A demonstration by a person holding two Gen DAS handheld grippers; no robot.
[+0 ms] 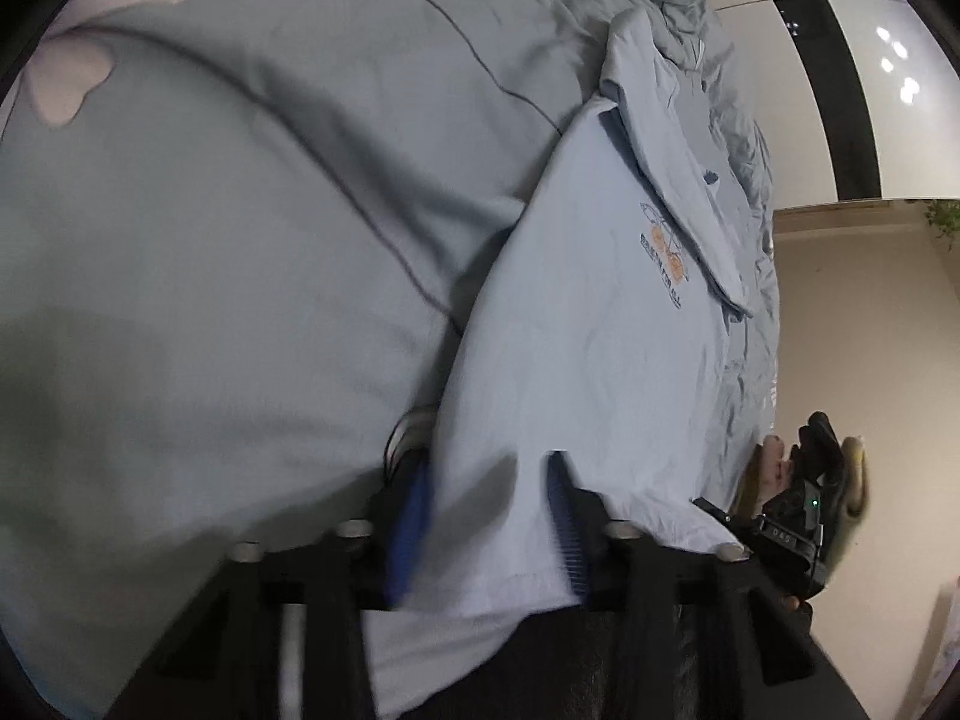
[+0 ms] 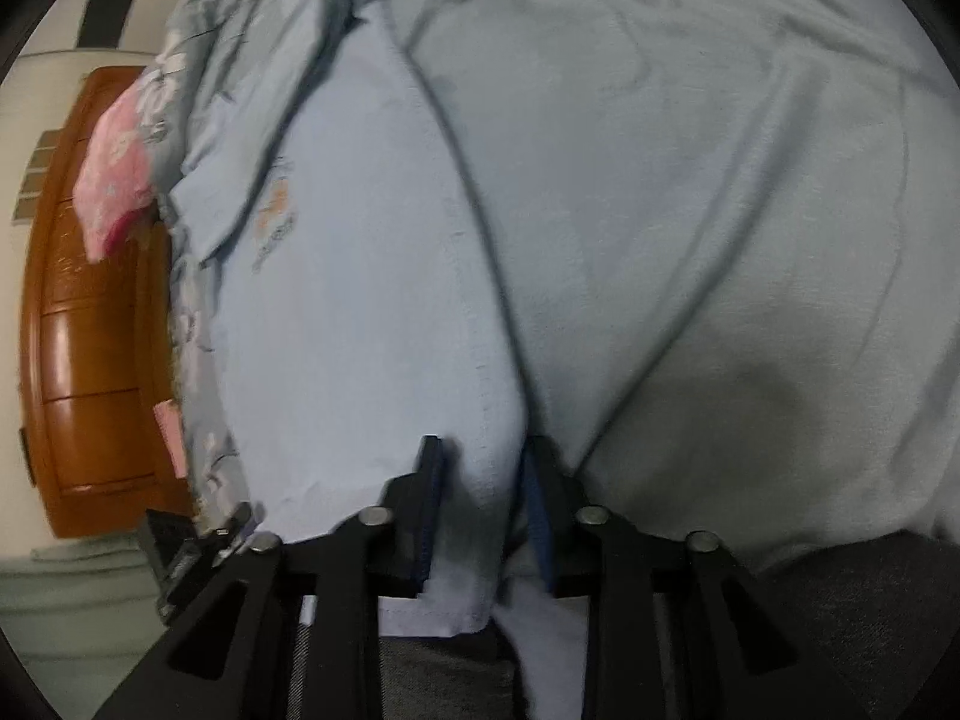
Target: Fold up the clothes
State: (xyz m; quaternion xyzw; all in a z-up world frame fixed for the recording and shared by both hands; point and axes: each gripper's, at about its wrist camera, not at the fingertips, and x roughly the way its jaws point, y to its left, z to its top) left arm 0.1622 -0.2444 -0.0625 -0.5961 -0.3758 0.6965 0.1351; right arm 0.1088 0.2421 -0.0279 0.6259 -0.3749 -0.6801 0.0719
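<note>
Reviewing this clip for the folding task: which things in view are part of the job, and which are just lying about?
Part of the job:
light blue T-shirt, hem pinched by both grippers
left gripper
right gripper

Just lying about:
floral bedsheet under the shirt
pink cloth at the bed's edge
wooden cabinet beside the bed

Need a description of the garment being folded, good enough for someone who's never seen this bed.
Start from the bed sheet, grey-blue with pale flower prints. Lying flat on it is a paler light-blue T-shirt, its near hem pinched by the left gripper and the right gripper. A small orange and dark chest print, and one sleeve folded over the body, set it apart from the sheet.
</note>
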